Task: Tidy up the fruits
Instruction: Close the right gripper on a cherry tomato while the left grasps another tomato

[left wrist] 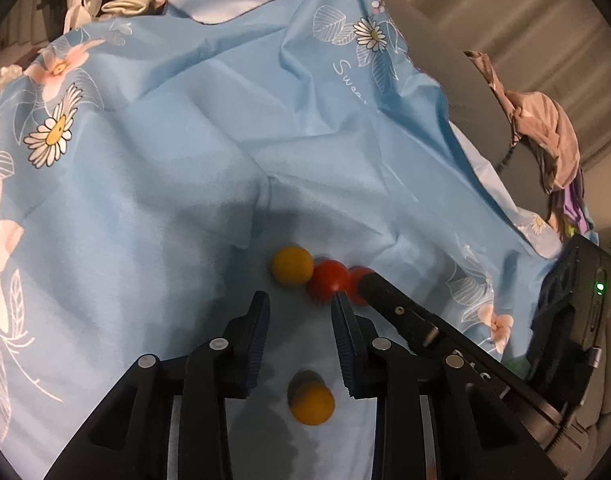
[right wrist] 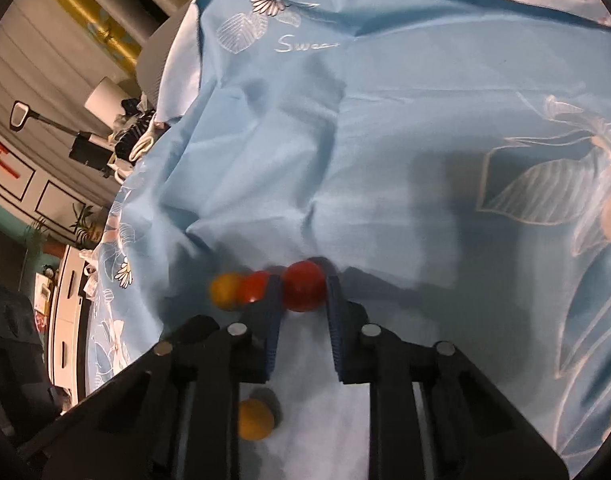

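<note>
Right gripper (right wrist: 304, 292) clamps a red fruit (right wrist: 304, 286) on the blue cloth (right wrist: 385, 140). Left gripper (left wrist: 301, 304) stands narrowly parted, empty, beside a second red fruit (left wrist: 328, 280).

The crumpled light-blue cloth (left wrist: 209, 128) is printed with white daisies with yellow centres, pale pink blossoms, white outlined leaves and a white script word. On it lie two round yellow-orange fruits, the far yellow fruit (left wrist: 292, 266) and the near yellow fruit (left wrist: 311, 402), and two round red fruits: the red fruit in the middle (left wrist: 328, 280) and a second red fruit (right wrist: 304, 286), perhaps darker, though the view is blurred. Both black grippers carry dark-blue ribbed pads (left wrist: 261, 336).
</note>
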